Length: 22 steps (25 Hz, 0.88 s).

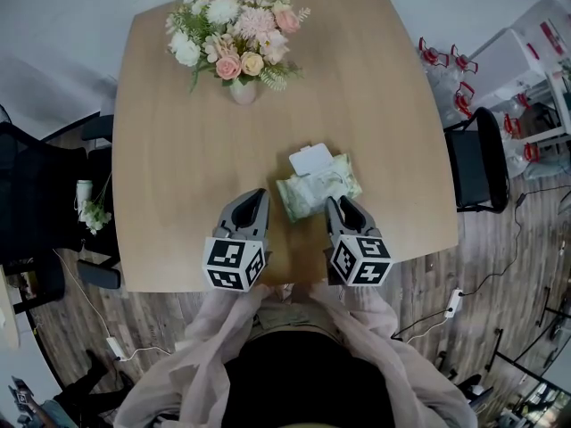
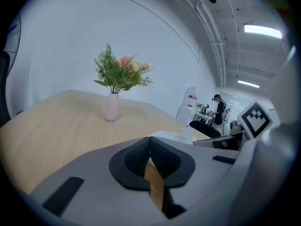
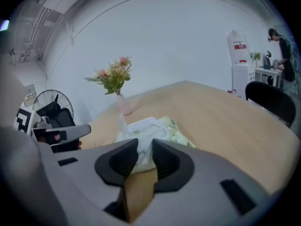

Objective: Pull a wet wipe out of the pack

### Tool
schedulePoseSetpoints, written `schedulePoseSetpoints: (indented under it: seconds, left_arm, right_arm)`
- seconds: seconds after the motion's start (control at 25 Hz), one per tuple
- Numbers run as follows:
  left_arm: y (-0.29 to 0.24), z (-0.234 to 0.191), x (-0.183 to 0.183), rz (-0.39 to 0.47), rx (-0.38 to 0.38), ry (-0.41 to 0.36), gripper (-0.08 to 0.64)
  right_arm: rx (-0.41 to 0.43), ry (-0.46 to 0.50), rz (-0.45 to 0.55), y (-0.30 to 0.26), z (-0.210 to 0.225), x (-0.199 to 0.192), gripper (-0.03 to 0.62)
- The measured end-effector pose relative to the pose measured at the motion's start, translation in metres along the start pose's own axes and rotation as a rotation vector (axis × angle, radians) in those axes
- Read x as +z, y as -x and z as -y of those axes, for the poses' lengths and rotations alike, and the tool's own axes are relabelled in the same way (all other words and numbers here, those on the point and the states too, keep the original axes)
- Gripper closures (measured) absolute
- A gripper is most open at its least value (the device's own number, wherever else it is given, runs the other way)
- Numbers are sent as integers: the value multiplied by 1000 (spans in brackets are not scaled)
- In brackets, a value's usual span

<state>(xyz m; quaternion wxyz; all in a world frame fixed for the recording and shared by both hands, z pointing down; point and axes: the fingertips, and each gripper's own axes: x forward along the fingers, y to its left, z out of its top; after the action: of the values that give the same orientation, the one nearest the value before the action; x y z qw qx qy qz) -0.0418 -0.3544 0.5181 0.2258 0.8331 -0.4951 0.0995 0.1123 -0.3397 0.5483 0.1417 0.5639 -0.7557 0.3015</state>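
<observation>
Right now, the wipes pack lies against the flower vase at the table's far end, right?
No: in the head view the wipes pack lies apart from the flower vase, toward the near edge of the table; only the vase is at the far end.

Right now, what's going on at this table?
A person holds a gripper in each hand over a wooden table, both aimed at a pale green wet wipe pack whose white flip lid stands open. The left claw is shut and empty, just left of the pack. The right claw is open at the pack's near right corner. Neither claw has hold of a wipe yet.
</observation>
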Motion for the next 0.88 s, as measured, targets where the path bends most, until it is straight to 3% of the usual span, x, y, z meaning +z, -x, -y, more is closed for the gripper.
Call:
schedulePoseSetpoints:
  seconds: [0.24, 0.88]
  left_arm:
    - [4, -1, -4, 4, -2, 6, 551]
    - [13, 14, 0, 18, -34, -8, 551]
  right_arm:
    - [-22, 1, -28, 1, 0, -6, 558]
    - [-37, -9, -12, 19, -4, -9, 568]
